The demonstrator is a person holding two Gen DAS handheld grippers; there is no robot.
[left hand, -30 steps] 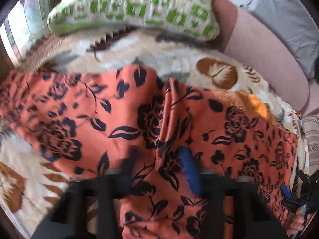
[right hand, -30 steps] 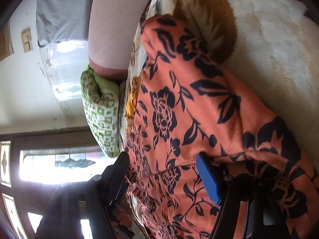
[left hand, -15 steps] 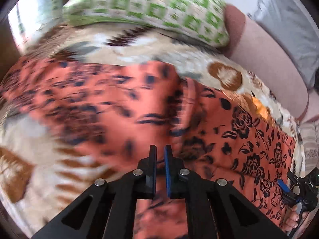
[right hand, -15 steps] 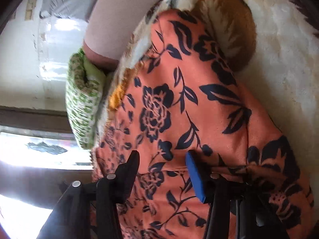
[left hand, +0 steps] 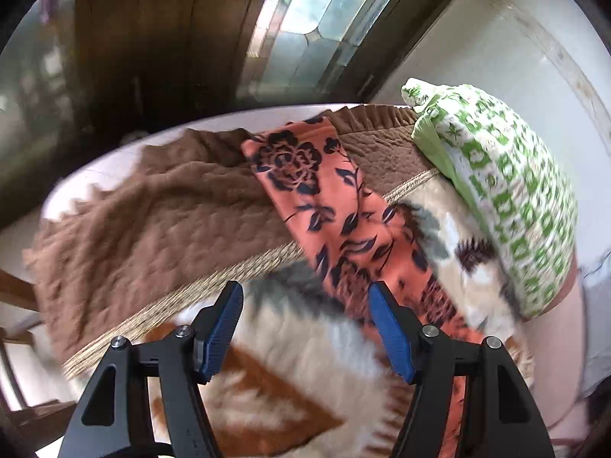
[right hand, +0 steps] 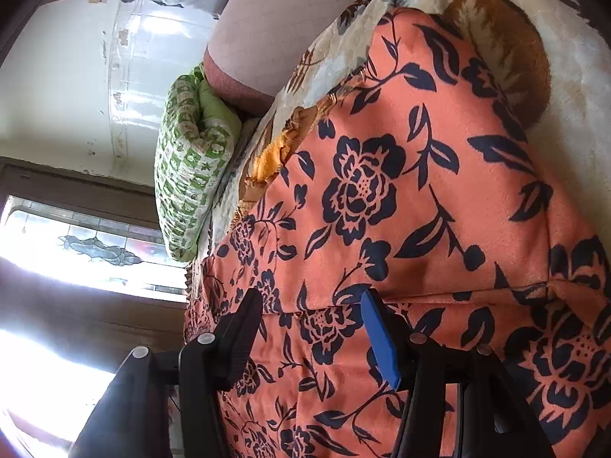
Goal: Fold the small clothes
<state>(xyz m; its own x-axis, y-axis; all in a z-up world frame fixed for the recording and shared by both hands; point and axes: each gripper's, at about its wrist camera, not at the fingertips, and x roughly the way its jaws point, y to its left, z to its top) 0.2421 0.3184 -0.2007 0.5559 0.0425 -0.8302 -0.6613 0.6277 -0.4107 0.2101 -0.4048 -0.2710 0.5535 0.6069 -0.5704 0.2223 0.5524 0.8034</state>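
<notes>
An orange garment with a dark blue flower print [right hand: 401, 198] lies spread on a fluffy blanket [right hand: 573, 87]. My right gripper [right hand: 311, 313] is open just over the garment, its jaws either side of a seam or folded edge. In the left wrist view one narrow end of the garment [left hand: 324, 198] runs away from me over the blanket [left hand: 305, 362]. My left gripper [left hand: 303, 322] is open and empty above the blanket, the garment's edge by its right finger [left hand: 389, 336].
A green and white patterned pillow [left hand: 508, 198] lies at the right, also seen in the right wrist view [right hand: 187, 175]. A brown quilted cover [left hand: 160, 206] hangs over the bed's far edge. A pink bolster [right hand: 259, 34] lies behind. A window [left hand: 305, 26] and wall stand beyond.
My left gripper was shut over the middle of the garment half a second ago; it has opened and swung toward the garment's narrow end. My right gripper stays open, edging along the garment.
</notes>
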